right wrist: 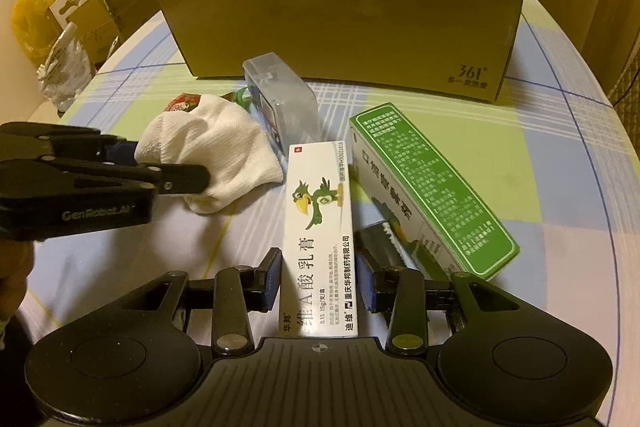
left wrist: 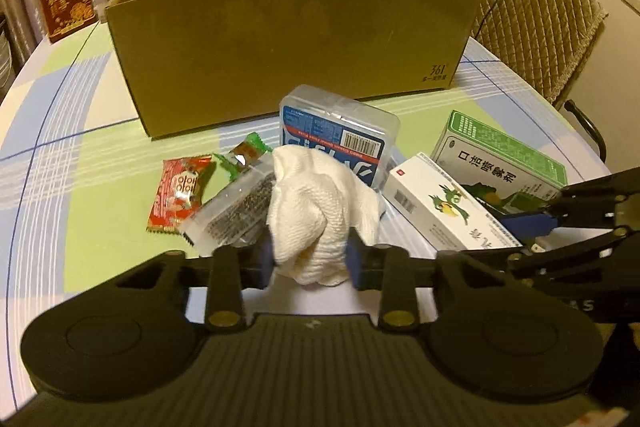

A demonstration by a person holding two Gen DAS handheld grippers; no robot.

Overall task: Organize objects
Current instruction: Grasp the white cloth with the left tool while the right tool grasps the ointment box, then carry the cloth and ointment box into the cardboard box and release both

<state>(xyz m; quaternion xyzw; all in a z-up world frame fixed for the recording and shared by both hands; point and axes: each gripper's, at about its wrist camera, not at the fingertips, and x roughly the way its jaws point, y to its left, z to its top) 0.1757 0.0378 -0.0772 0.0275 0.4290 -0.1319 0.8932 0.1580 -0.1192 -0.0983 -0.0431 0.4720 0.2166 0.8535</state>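
Observation:
A crumpled white cloth (left wrist: 316, 215) is pinched between the blue pads of my left gripper (left wrist: 312, 261), which is shut on it just above the checked tablecloth. From the right wrist view, the cloth (right wrist: 216, 147) and left gripper (right wrist: 172, 171) show at the left. My right gripper (right wrist: 319, 281) is shut on the near end of a white ointment box with a green parrot (right wrist: 320, 211), which lies flat. The same box (left wrist: 440, 203) and right gripper (left wrist: 536, 227) appear at the right of the left wrist view. An open cardboard box (left wrist: 296, 39) stands behind the pile.
Around the cloth lie a clear plastic case with a blue label (left wrist: 340, 131), a red candy wrapper (left wrist: 180, 195), a clear green-ended packet (left wrist: 236, 195) and a green-and-white box (right wrist: 432, 187). Cartons line the table's far edge. A padded chair (left wrist: 536, 11) stands right.

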